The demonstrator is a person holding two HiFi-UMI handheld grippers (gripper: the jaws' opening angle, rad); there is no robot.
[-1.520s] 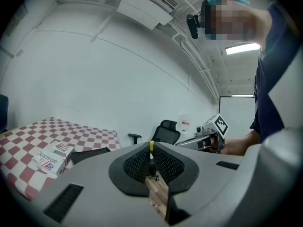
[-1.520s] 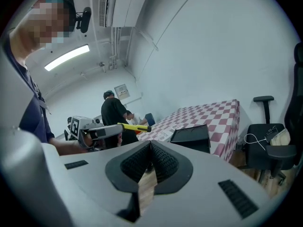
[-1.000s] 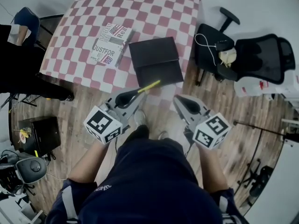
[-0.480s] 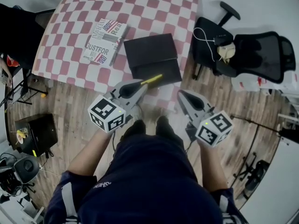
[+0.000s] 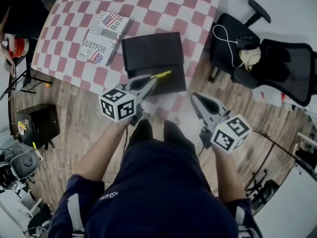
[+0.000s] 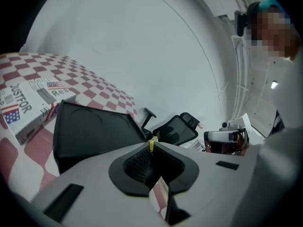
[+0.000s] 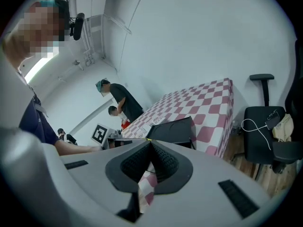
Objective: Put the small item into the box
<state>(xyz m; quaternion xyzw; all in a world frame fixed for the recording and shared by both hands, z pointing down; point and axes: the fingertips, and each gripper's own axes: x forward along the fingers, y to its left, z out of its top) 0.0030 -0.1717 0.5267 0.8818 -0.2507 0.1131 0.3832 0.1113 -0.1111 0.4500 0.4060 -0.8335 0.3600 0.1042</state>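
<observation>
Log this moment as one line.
left gripper: shut on yellow item | right gripper: shut, empty | black box: on table, item outside

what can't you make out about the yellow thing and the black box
- yellow item: too small in the head view to identify; in the left gripper view the left tool hides all but its tip.
- black box: whether it is open; only dark surfaces show in every view.
</observation>
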